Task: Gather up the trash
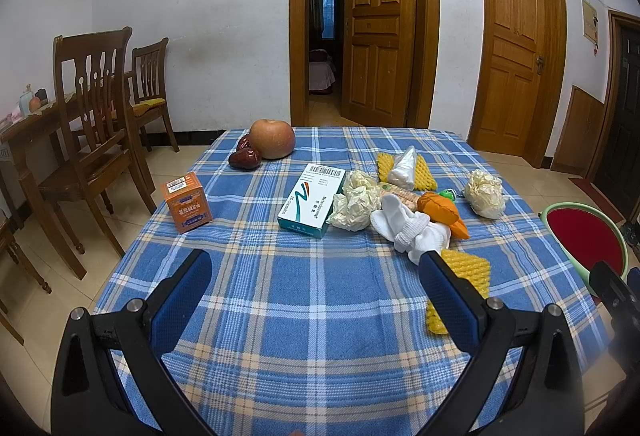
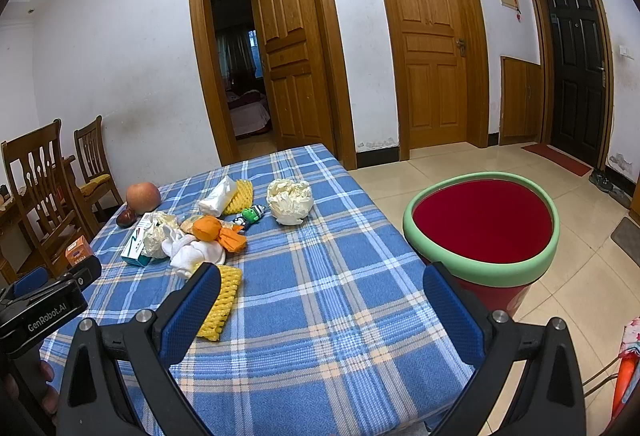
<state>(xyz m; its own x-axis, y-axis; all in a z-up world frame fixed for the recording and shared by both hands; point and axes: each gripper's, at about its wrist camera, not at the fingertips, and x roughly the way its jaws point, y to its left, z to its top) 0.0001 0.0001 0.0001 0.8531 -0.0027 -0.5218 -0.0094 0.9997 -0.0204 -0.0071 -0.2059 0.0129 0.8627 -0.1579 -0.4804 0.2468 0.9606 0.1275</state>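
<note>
On the blue plaid tablecloth (image 1: 304, 300) lie crumpled tissues (image 1: 356, 202) (image 2: 290, 201), a second crumpled tissue ball (image 1: 485, 193), yellow foam fruit nets (image 1: 466, 278) (image 2: 222, 300), a white sock (image 1: 412, 230) (image 2: 192, 254), an orange wrapper (image 1: 442, 212) (image 2: 216, 230) and a tissue pack (image 1: 404, 168) (image 2: 218, 196). A red bin with a green rim (image 2: 482, 228) (image 1: 580, 232) stands on the floor right of the table. My left gripper (image 1: 316, 288) is open and empty over the near cloth. My right gripper (image 2: 322, 300) is open and empty above the table's right edge.
An apple (image 1: 273, 138) and red dates (image 1: 245, 158) sit at the far left, with an orange box (image 1: 187, 202) and a medicine box (image 1: 314, 200). Wooden chairs (image 1: 92, 108) stand left of the table. The left gripper's body (image 2: 44, 304) shows in the right wrist view.
</note>
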